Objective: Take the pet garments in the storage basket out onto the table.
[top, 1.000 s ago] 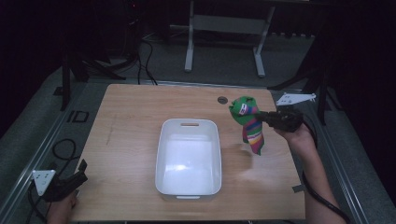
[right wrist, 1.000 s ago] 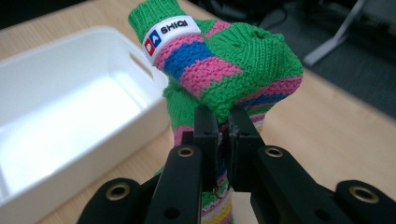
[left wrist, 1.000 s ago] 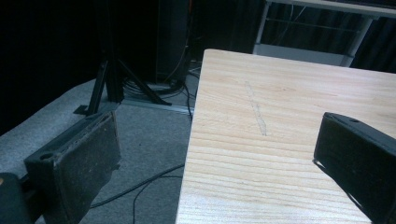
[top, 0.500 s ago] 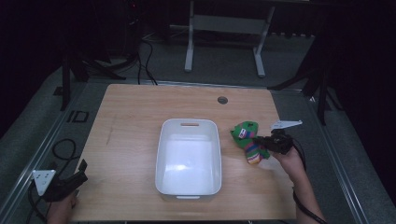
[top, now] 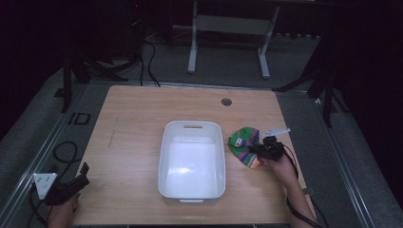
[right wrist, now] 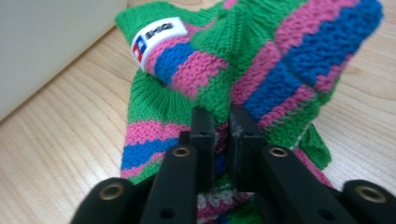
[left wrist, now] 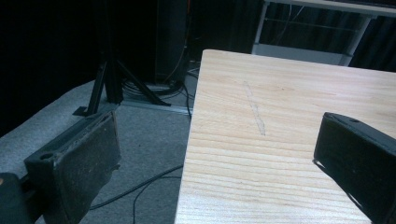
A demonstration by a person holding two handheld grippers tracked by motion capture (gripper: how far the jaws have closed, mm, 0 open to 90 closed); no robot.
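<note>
Now, nearest the camera in the high view, the left tool (top: 81, 174) rests at the front left corner of the wooden surface (top: 133, 123), in a hand just off the edge. Its own view shows the two black jaws spread wide with nothing between them, looking across bare wood and past the edge to grey floor.

Farther in, at the right side, the right tool (top: 259, 149) lies low over a striped knitted garment (top: 244, 147) in green, pink and blue. A second ago it held this knit up in the air above the surface, hanging long; half a second ago it was partway down; now the knit sits bunched on the wood, just beside the right wall of the white bin (top: 192, 161). In the right gripper view, the right tool (right wrist: 222, 122) has its jaws nearly together with a narrow gap, a fold of knit (right wrist: 261, 60) between them. They have just been opening slightly, so the pinch looks to be loosening.

By my reading, the garment has been set down beside the bin, not in it; the bin's inside looks empty. The release seems to be beginning.

Beyond, a small round grommet (top: 226, 101) sits near the far edge of the surface.
</note>
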